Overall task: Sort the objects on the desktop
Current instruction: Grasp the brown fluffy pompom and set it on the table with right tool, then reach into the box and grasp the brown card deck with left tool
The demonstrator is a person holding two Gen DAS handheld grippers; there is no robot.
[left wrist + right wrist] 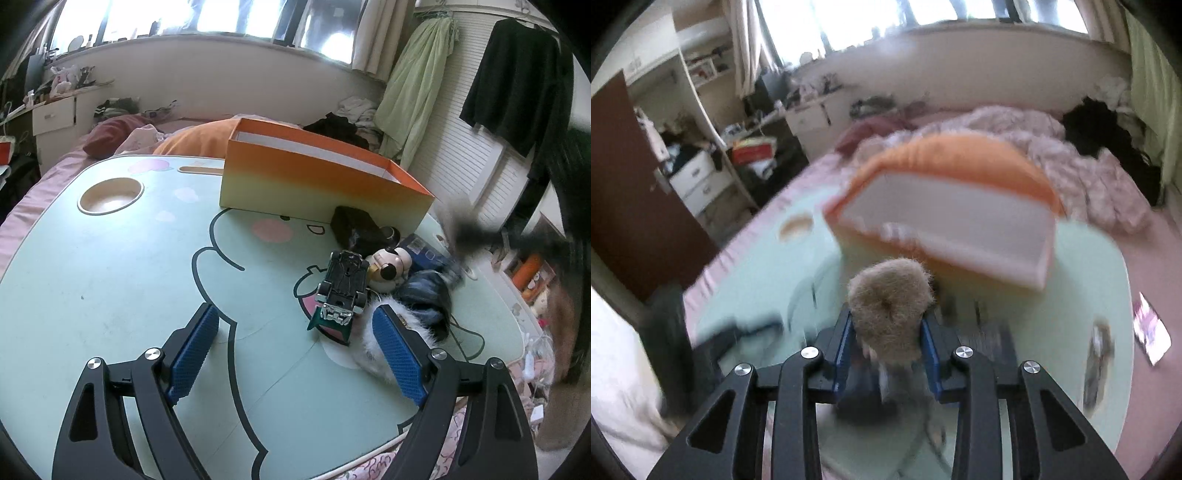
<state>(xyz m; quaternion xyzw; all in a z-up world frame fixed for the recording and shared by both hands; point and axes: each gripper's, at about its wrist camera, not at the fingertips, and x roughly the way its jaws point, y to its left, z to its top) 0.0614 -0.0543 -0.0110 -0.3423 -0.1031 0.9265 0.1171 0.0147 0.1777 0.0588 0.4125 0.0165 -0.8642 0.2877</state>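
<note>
Left wrist view looks down on a pale green desk (110,266) printed with a cartoon animal, set on a bed with pink bedding (33,192). The left gripper (295,347) hangs just above the desk with its blue ribbed pads spread wide and nothing between them. Just ahead of its right pad lies a small black and silver toy car (341,290), wheels up, touching a cluster of things: a white fluffy plush piece (369,349), a cartoon mouse figure (389,266), a dark blue fuzzy item (424,291) and a black pouch-like object (356,225). Behind them stands an open rectangular cardboard box, orange fading to cream (314,184), its near wall close to the pouch. A blurred dark shape at the right edge cannot be made out.

Right wrist view is smeared by motion. The right gripper (888,336) has its pads pressed on either side of a tan furry plush toy (890,299), held in the air before the box (942,221).
</note>
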